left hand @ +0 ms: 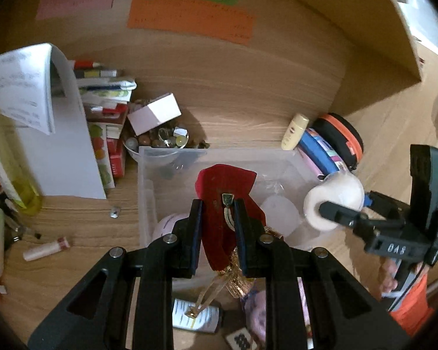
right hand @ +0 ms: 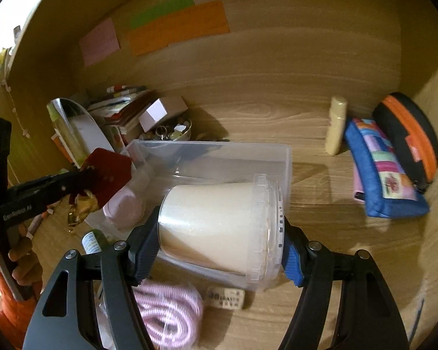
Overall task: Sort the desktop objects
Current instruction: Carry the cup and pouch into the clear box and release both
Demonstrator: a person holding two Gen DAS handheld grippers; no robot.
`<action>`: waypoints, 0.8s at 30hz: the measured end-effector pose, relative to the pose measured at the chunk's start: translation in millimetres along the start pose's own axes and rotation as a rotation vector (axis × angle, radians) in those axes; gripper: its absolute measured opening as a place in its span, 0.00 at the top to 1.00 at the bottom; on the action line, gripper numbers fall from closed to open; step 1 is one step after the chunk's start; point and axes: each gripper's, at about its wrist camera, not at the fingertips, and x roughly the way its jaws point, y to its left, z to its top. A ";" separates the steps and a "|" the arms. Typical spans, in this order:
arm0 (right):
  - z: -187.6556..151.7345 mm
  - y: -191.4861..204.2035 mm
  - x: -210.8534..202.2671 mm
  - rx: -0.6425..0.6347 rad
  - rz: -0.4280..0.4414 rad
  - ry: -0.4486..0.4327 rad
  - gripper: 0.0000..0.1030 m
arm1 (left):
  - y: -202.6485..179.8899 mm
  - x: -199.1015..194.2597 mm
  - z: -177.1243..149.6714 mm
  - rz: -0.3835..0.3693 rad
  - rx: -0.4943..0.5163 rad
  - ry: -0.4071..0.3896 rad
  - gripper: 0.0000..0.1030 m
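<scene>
My left gripper is shut on a red velvet pouch with gold trim and holds it over the clear plastic bin. It also shows in the right wrist view, with the pouch at the bin's left end. My right gripper is shut on a cream-filled clear tub with a lid, held sideways over the bin's near right side. In the left wrist view the tub hangs at the bin's right edge in the right gripper.
A bowl of trinkets and a white box stand behind the bin, books to the left. A cream bottle, patchwork pouch and orange-black case lie at right. Pink cord and an eraser lie in front.
</scene>
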 end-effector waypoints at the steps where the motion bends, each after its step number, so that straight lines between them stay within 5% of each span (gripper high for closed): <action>1: 0.5 0.8 3.6 -0.001 0.001 0.004 0.35 | 0.1 5.0 1.4 0.001 -0.003 0.011 0.80; 14: -3.1 12.4 40.5 -0.067 0.028 0.051 0.35 | -13.5 42.9 -4.2 0.014 0.055 0.093 0.78; 24: -5.1 23.1 45.7 -0.106 -0.013 0.027 0.36 | -2.6 50.0 -7.3 -0.027 0.007 0.140 0.70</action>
